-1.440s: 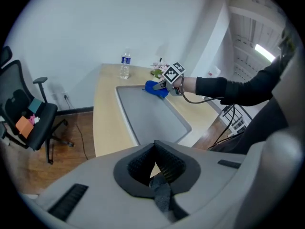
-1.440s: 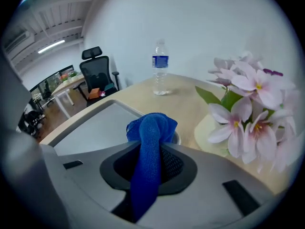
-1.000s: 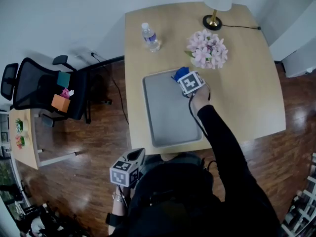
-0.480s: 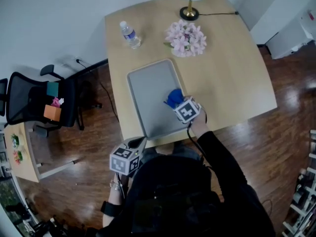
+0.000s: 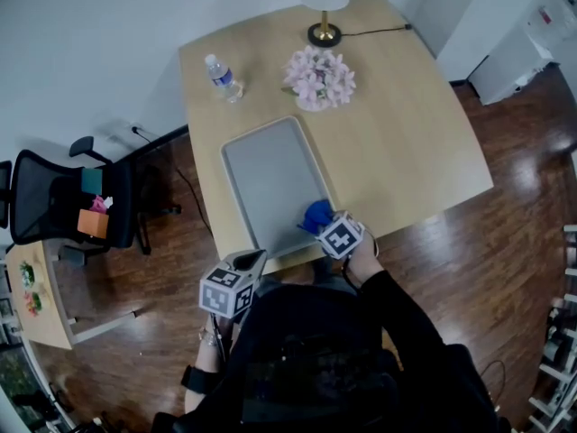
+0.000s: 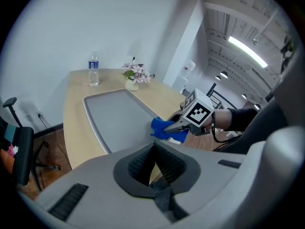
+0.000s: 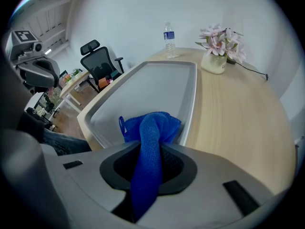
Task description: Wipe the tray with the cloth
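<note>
A grey tray point(image 5: 266, 170) lies lengthwise on the wooden table point(image 5: 406, 142). My right gripper point(image 5: 326, 226) is shut on a blue cloth point(image 5: 315, 213) at the tray's near right corner. In the right gripper view the cloth point(image 7: 150, 125) runs out from between the jaws and bunches on the tray point(image 7: 157, 85) floor beside its right rim. My left gripper point(image 5: 252, 262) hangs off the table's near edge, over the person's lap. Its jaws point(image 6: 154, 147) are shut with nothing in them. The left gripper view shows the tray point(image 6: 114, 116) and the cloth point(image 6: 167, 129) from the near end.
A water bottle point(image 5: 220, 77), a vase of pink flowers point(image 5: 318, 77) and a lamp base point(image 5: 324, 34) stand at the table's far end. A black office chair point(image 5: 63, 207) and a small side table point(image 5: 32, 287) stand on the floor to the left.
My right gripper has dragged the cloth from the tray's far right corner down its right side to the near right corner. The left gripper has stayed put.
</note>
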